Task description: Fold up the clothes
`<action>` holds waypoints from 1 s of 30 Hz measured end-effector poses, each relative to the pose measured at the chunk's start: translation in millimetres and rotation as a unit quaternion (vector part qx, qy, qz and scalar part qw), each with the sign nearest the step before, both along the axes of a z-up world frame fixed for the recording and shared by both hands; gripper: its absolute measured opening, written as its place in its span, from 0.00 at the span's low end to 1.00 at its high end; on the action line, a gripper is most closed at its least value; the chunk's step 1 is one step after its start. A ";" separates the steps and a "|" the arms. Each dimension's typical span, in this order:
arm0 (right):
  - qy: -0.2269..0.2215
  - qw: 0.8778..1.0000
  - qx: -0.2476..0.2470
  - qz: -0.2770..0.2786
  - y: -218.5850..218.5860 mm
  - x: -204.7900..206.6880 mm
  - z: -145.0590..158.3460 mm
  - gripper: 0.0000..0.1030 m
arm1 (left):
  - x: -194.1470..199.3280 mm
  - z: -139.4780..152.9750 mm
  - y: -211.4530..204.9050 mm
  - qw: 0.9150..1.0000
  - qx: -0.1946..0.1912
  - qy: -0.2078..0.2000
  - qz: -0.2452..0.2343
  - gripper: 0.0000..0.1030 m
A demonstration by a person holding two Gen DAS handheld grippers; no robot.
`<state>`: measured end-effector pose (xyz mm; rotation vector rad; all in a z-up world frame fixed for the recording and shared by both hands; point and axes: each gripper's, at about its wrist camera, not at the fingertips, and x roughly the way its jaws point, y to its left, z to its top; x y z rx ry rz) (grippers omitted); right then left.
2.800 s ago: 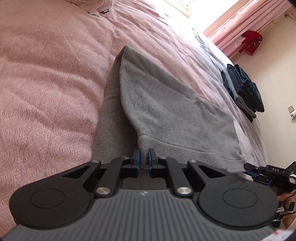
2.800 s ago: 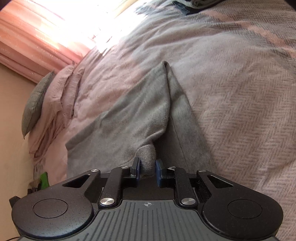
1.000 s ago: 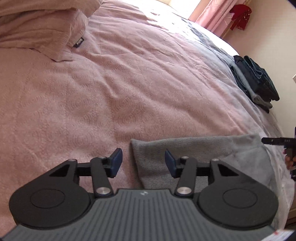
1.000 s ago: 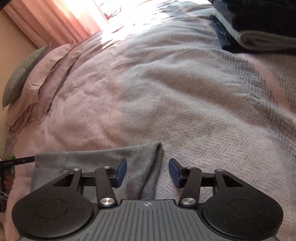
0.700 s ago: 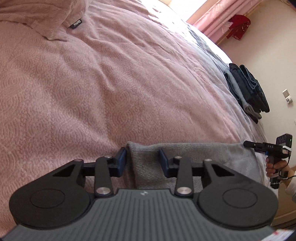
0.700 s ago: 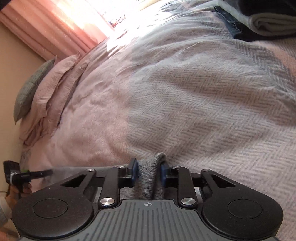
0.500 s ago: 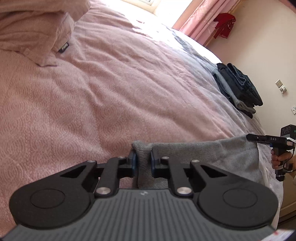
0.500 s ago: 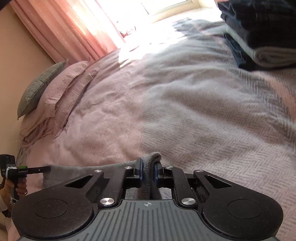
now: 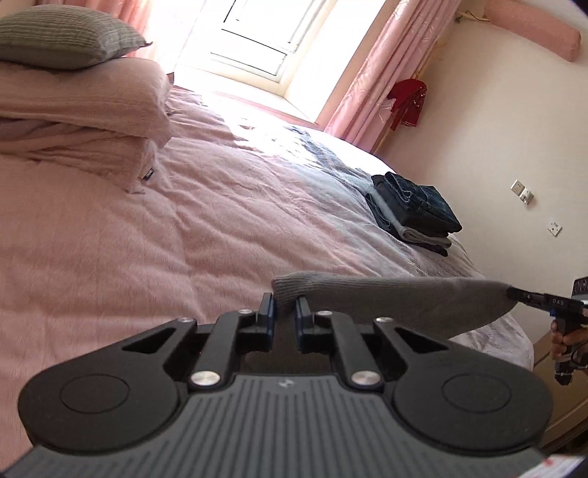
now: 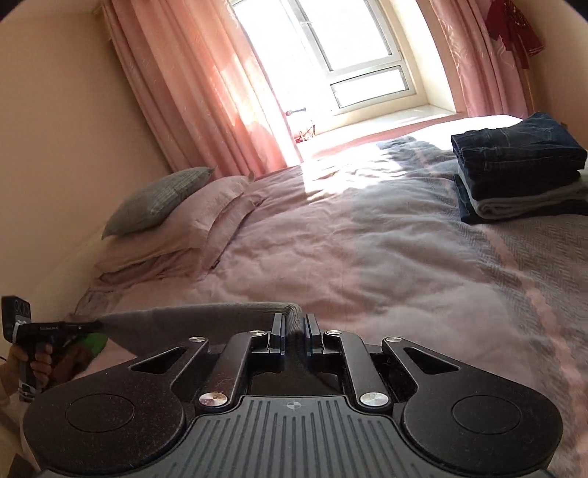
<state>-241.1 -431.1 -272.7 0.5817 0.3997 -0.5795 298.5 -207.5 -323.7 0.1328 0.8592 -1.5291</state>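
Left gripper (image 9: 283, 311) pinched nearly closed on one corner of the grey knit garment (image 9: 386, 301), blue pads clamping the ribbed edge. Right gripper (image 10: 294, 329) likewise squeezed tight on the opposite corner of the garment (image 10: 191, 318), fabric bunched between its pads. Garment stretched taut between the two grippers, lifted above the bed (image 9: 147, 239), folded edge uppermost, rest hanging down behind the gripper bodies, lower part hidden. In the left wrist view the right gripper shows at the far right edge (image 9: 512, 293), held by a hand (image 9: 567, 340). In the right wrist view the left gripper shows at the far left (image 10: 96, 325), also with a hand (image 10: 35, 362) on its grip; something green just behind it, can't tell what.

Beyond the garment: pink quilted bedspread, wrinkled, greyer herringbone section toward the foot side. Stack of folded clothes (image 10: 518, 172) on the bed, well apart from the garment, dark denim on top, pale grey piece under it. Pink pillows (image 9: 73, 110) stacked at the head end, grey striped pillow (image 9: 62, 35) on top. Farthest: bright window (image 10: 349, 55), pink curtains (image 10: 191, 81) both sides, red item (image 9: 406, 101) hanging by the curtain, wall sockets (image 9: 522, 191) on the cream wall.
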 end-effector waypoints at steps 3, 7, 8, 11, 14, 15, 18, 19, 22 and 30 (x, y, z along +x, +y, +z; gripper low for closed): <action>0.038 0.999 0.012 0.018 52.6 -29.5 -2.0 0.05 | -22.7 -0.3 65.6 0.998 0.031 -0.005 0.049 0.03; 0.108 0.991 0.072 0.020 100.7 -65.1 -32.6 0.06 | -51.6 -25.1 140.3 0.989 0.100 0.019 0.110 0.04; 0.124 0.987 0.105 0.012 106.6 -72.4 -45.2 0.06 | -60.5 -32.8 154.0 0.985 0.120 0.020 0.123 0.04; 0.122 0.971 0.203 -0.037 111.0 -85.9 -80.4 0.29 | -80.4 -51.8 177.4 0.975 0.148 0.035 0.161 0.14; 0.041 0.963 0.252 -0.091 98.7 -79.5 -97.0 0.52 | -81.1 -64.1 167.8 0.968 0.133 0.070 0.203 0.29; 0.013 0.958 0.265 -0.111 92.5 -74.4 -101.4 0.52 | -77.7 -67.8 157.0 0.965 0.125 0.084 0.213 0.32; -0.038 0.937 0.304 -0.167 73.5 -61.6 -120.6 0.52 | -63.4 -82.3 122.6 0.958 0.117 0.123 0.232 0.35; -0.040 0.929 0.319 -0.183 66.5 -56.4 -129.5 0.52 | -56.7 -90.1 109.6 0.953 0.120 0.145 0.236 0.36; -0.066 0.905 0.353 -0.229 61.0 -50.7 -151.3 0.52 | -42.4 -113.9 83.7 0.939 0.131 0.199 0.250 0.37; -0.109 0.868 0.376 -0.306 50.1 -42.8 -188.2 0.34 | -24.3 -146.2 63.0 0.917 0.138 0.263 0.267 0.32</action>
